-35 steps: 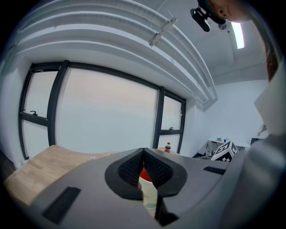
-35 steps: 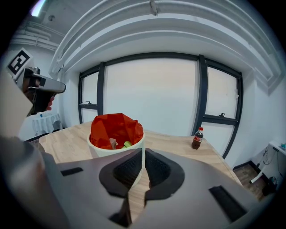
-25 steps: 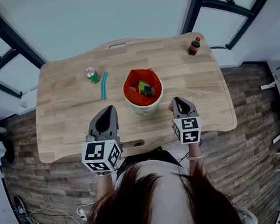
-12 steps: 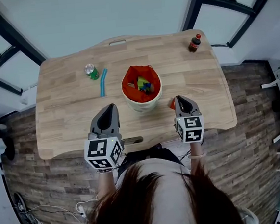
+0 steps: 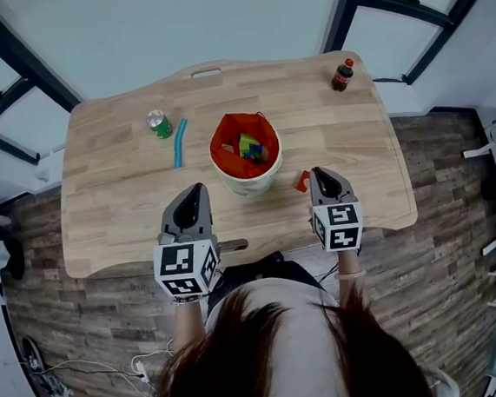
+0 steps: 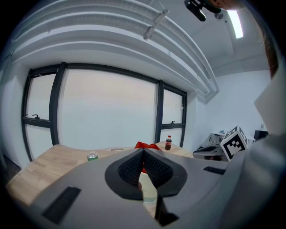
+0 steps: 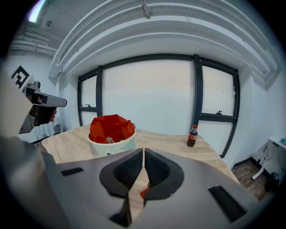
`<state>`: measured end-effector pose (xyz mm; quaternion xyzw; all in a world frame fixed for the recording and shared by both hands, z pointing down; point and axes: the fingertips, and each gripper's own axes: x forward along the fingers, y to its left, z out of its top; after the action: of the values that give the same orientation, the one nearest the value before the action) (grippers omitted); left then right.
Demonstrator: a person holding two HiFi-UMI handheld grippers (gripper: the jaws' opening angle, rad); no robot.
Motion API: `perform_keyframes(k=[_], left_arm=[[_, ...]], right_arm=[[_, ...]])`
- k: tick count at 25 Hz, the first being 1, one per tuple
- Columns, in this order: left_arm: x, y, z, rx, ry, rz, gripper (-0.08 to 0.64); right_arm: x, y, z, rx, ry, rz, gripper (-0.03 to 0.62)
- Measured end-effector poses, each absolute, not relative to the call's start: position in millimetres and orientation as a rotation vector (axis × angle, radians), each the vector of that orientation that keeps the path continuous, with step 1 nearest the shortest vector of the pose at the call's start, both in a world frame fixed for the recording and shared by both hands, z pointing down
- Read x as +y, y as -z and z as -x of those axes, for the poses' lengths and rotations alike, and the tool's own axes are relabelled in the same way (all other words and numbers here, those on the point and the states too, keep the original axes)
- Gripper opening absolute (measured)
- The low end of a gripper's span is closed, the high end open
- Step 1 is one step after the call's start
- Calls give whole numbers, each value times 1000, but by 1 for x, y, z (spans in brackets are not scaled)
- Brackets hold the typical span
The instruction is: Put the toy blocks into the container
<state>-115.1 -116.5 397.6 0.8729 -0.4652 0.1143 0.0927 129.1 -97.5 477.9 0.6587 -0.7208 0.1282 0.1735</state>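
Wooden table (image 5: 118, 206), pale wall behind, plank floor around.

Head view:
- White container (image 5: 248, 179) with a red liner, centre of the frame. Several coloured blocks (image 5: 250, 147) lie inside.
- One red block (image 5: 301, 181) lies on the tabletop, lower right of the container, just beside the tip of the right gripper (image 5: 319, 174).
- Left gripper (image 5: 197, 190) sits lower left of the container, over bare wood.
- Green can (image 5: 160, 123) and blue stick (image 5: 177, 143) upper left, cola bottle (image 5: 343, 75) upper right. All are well apart from the work.

Left gripper view:
- Left gripper (image 6: 143, 152): pads meet at the tips, nothing between them.
- The red liner shows just above the jaws.

Right gripper view:
- Right gripper (image 7: 143, 152): pads pressed together, holding nothing.
- A sliver of the red block (image 7: 143, 193) shows through the gap low in the frame, resting on the wood.
- The container (image 7: 114, 142) stands at the left.

Handling, as a judgement:
- The red block looks small, hard, light and likely slick.
- The jaws must spread first, then pinch two flat opposite faces, low and squarely, or it may squirt out.
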Motion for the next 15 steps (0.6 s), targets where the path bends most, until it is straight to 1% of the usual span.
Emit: perform_keyframes(k=[15], left_arm=[[-114, -400, 99, -1312, -333, -2616, 9]], right_arm=[[-83, -481, -146, -2050, -445, -1933, 40]])
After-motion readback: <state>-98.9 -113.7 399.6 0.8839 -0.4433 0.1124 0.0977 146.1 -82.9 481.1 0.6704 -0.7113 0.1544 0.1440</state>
